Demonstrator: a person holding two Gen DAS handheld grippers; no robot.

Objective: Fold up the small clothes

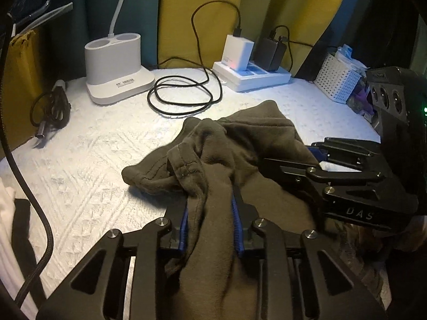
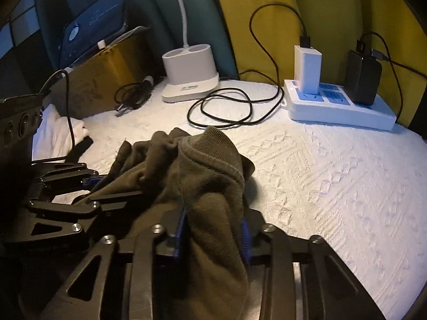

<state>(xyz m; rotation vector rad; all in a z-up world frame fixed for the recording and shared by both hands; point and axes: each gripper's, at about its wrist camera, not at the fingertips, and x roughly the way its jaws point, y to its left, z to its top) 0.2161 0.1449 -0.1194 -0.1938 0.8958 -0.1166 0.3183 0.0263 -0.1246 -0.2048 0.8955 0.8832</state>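
Left gripper (image 1: 210,224) and right gripper (image 2: 213,229) each pinch bunched dark olive fleece garment (image 1: 240,138) between blue-padded fingers (image 1: 236,229).

My left gripper (image 1: 210,229) is a black linkage of flat bars with long cut-out slots, joined by round silver screws. Blue ribbed pads (image 1: 236,221) line the inside of its fingers. My right gripper (image 2: 213,226) has the same black bars, silver screws and blue pads. Seen from the left gripper, the right one bears pale letters "DAS", and behind them sits a black housing (image 1: 389,93) with three round holes and a green light.
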